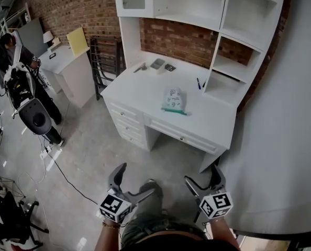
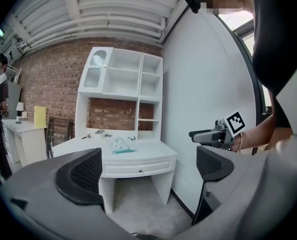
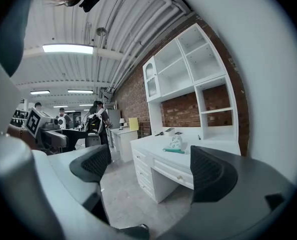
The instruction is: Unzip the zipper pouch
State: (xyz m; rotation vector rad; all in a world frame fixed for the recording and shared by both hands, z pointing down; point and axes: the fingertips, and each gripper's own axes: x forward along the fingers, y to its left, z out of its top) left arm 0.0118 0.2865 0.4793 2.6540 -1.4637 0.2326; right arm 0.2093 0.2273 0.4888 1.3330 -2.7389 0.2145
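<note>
Your head view is evenly lit and sharp, with only a soft shadow beneath the white desk [image 1: 145, 90]. Both gripper views curve strongly and fade to black at the corners. In the right gripper view a ceiling strip light [image 3: 66, 48] glares. In the left, daylight washes out a window [image 2: 238, 23].

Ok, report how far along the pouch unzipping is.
Done: nothing visible. The pouch lies on the desk, away from both claws. In hand: nothing; left claw and right claw are open, empty. To do: approach, grip the pouch, unzip it.
</note>
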